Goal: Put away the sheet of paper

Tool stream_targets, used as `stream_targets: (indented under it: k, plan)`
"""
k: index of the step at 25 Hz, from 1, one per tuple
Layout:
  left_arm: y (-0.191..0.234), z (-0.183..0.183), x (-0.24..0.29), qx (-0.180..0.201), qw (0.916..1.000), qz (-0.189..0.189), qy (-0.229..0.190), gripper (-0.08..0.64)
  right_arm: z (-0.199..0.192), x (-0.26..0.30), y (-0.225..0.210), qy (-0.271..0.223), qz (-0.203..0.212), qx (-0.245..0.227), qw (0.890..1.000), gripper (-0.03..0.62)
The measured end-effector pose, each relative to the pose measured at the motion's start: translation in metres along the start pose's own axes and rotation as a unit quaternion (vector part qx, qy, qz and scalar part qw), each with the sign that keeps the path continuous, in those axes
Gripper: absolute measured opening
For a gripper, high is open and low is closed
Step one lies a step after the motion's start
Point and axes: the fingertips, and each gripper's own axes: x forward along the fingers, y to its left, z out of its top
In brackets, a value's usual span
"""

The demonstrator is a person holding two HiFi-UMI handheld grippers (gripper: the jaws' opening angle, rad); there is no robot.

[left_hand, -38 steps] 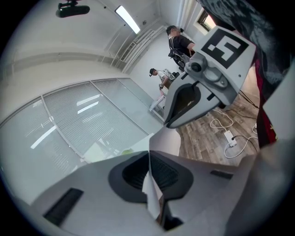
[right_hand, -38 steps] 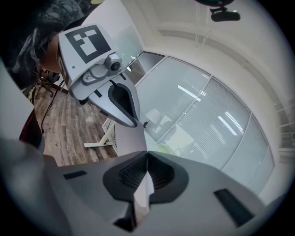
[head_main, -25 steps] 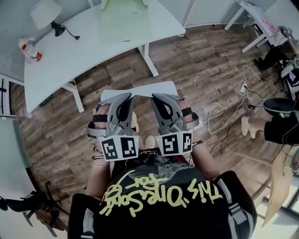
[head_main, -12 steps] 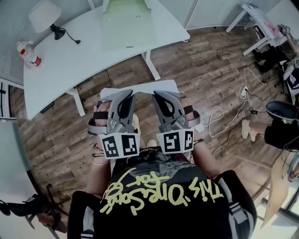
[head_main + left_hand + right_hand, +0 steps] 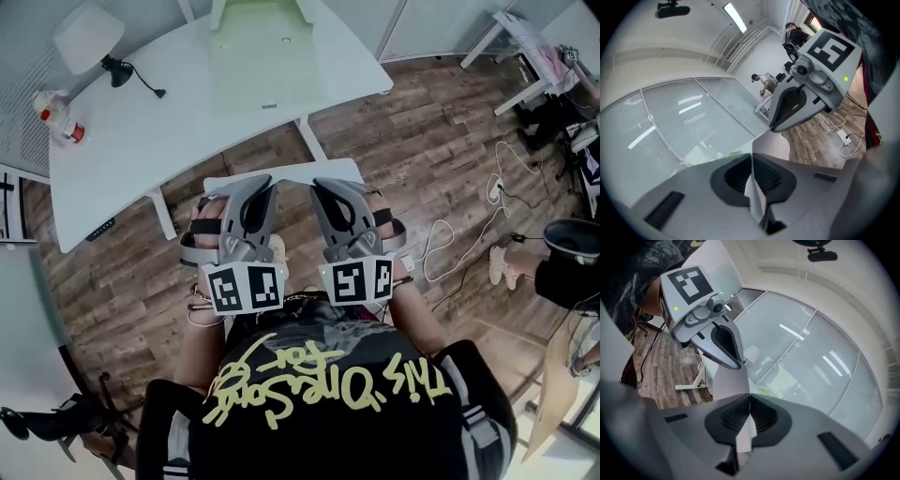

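A white sheet of paper hangs level between both grippers above the wooden floor, in front of the person's chest. My left gripper is shut on the sheet's left edge and my right gripper is shut on its right edge. In the left gripper view the paper sits pinched between the closed dark pads. The right gripper view shows the same: a strip of paper is caught in the closed jaws, and the sheet stretches across to the other gripper.
A white table stands just ahead, bearing a pale green pad, a white desk lamp and a bottle with a red label. White cables and a power strip lie on the floor at the right.
Both grippers have carried the paper forward together, and the white table now sits closer and lower in the head view. The grip on the sheet is unchanged.
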Motion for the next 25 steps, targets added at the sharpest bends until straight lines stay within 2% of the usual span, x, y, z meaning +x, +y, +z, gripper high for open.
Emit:
stream_targets:
  k: [25]
  plan:
    - [0.089, -0.035, 0.070, 0.021, 0.9991, -0.008, -0.036, 0.011, 0.018, 0.105, -0.049, 0.013, -0.036, 0.010, 0.999, 0.008]
